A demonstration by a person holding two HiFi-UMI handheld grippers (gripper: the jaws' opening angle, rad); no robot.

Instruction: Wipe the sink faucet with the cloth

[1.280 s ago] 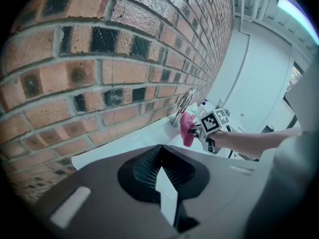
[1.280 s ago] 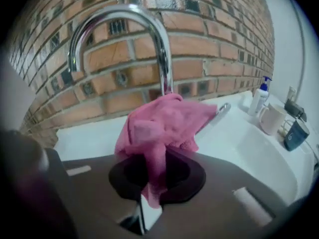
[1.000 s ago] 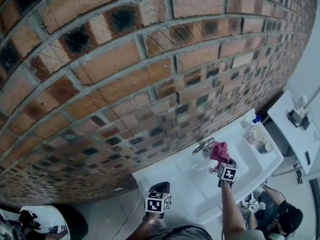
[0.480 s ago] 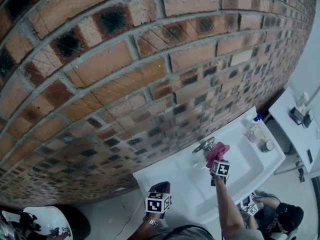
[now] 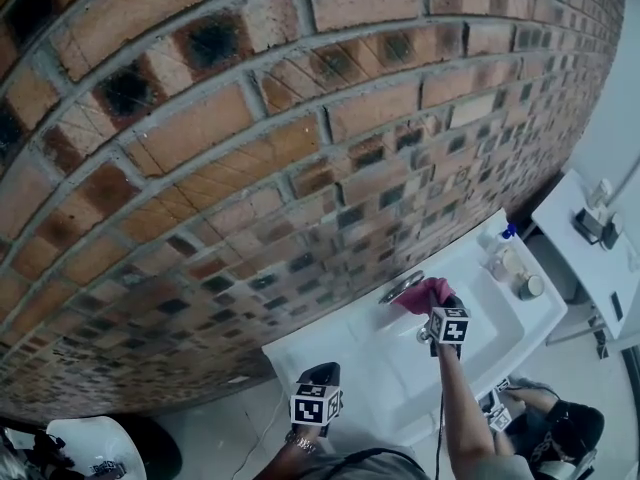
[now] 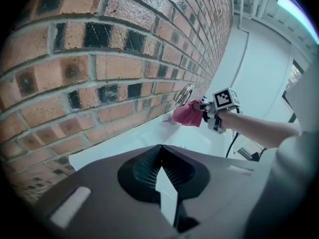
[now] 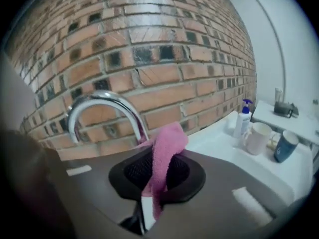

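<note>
A curved chrome faucet (image 7: 102,108) rises from the white sink (image 5: 500,333) against the brick wall; it also shows in the head view as the faucet (image 5: 402,287). My right gripper (image 7: 149,180) is shut on a pink cloth (image 7: 164,156), whose upper end lies against the faucet's spout. From the head view the cloth (image 5: 422,293) sits right at the faucet, just ahead of the right gripper (image 5: 432,308). My left gripper (image 6: 162,176) is shut and empty, held back near the sink's left end (image 5: 318,376). The left gripper view shows the cloth (image 6: 188,113) at the faucet (image 6: 185,93).
A brick wall (image 5: 250,148) runs behind the sink. On the sink's right end stand a pump bottle (image 7: 243,117), a white mug (image 7: 258,137) and a blue cup (image 7: 285,146). A white shelf (image 5: 585,238) with a device lies further right. A cable (image 6: 232,141) hangs from the right gripper.
My right gripper has moved left and slightly up with the cloth, from in front of the spout onto the faucet. The left gripper has stayed in place.
</note>
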